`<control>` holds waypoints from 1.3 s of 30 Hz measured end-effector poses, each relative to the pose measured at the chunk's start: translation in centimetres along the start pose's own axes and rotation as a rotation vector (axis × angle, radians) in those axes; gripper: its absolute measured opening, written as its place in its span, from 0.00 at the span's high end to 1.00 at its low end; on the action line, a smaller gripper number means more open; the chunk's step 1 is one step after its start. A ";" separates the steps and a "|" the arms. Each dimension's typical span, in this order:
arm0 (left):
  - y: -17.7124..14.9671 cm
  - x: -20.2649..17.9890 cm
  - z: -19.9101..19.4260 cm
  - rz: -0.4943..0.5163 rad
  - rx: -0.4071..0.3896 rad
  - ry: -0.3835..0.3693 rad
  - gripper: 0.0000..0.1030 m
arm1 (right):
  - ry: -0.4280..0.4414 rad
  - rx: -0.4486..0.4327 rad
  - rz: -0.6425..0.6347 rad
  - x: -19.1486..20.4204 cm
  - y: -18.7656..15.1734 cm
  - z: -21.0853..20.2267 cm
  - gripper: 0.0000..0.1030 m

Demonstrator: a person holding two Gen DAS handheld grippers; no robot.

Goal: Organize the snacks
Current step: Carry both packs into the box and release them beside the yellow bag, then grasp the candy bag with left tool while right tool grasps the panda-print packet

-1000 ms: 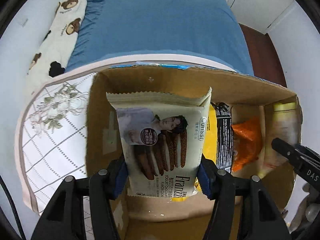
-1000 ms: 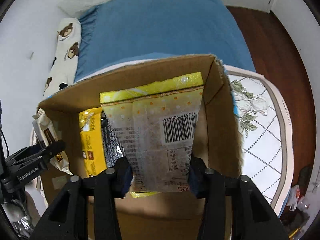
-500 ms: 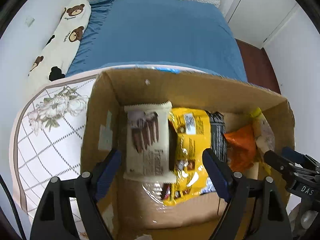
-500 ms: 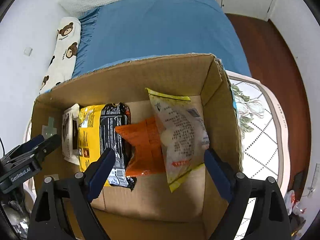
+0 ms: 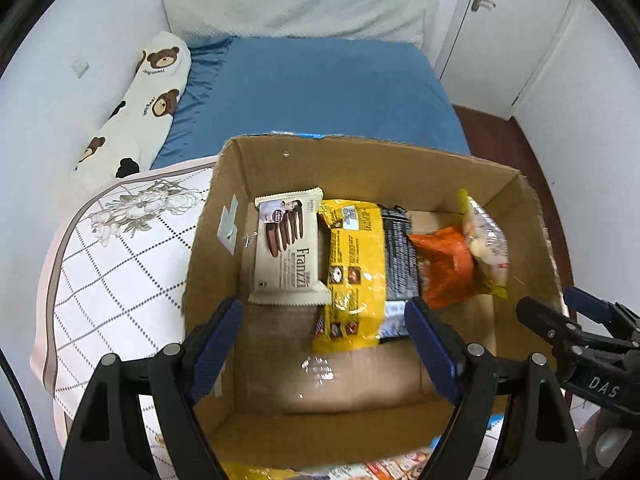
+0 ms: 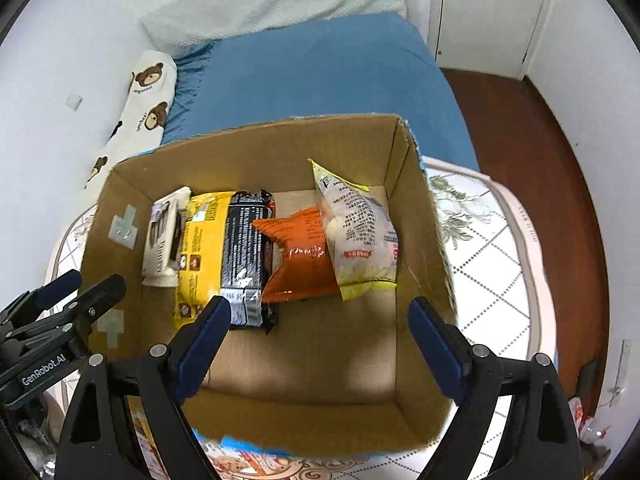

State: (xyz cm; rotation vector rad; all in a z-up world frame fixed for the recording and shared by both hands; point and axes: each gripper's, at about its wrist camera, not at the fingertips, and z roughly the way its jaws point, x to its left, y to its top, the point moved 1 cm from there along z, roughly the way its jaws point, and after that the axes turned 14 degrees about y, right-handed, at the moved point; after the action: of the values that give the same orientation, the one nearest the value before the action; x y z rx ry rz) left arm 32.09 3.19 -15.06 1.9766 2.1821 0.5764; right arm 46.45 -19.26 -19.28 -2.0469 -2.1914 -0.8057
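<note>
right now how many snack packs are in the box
4 in the cardboard box, left to right: cream biscuit pack, yellow-and-black bag, orange pouch, clear yellow-edged bag. They overlap, so more may be hidden underneath.

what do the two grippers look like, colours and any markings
Both are black plastic clamp-style frames with silver rivets and blue pads on the finger tips. The left hand-held gripper has "GenRobot.AI" in white on its side, seen from the right wrist view; the right hand-held gripper shows white letters "DAS" in the left view. No sleeves show.
</note>
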 end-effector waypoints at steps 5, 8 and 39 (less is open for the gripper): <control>-1.6 0.2 -3.8 -0.002 -0.086 0.020 0.19 | 0.009 -0.061 -0.029 1.7 -2.1 -3.6 0.11; -2.7 0.6 -5.7 -0.007 -0.125 0.021 0.19 | 0.029 -0.084 -0.031 2.6 -3.5 -5.4 0.11; -26.0 13.5 3.6 -0.077 0.335 0.182 0.20 | 0.247 0.145 0.401 0.4 -19.5 4.6 0.10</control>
State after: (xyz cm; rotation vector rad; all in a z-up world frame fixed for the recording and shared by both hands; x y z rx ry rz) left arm 7.60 15.44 -26.00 2.0508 2.6008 0.4161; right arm 29.57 -17.08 -29.77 -2.0830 -1.5911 -0.7762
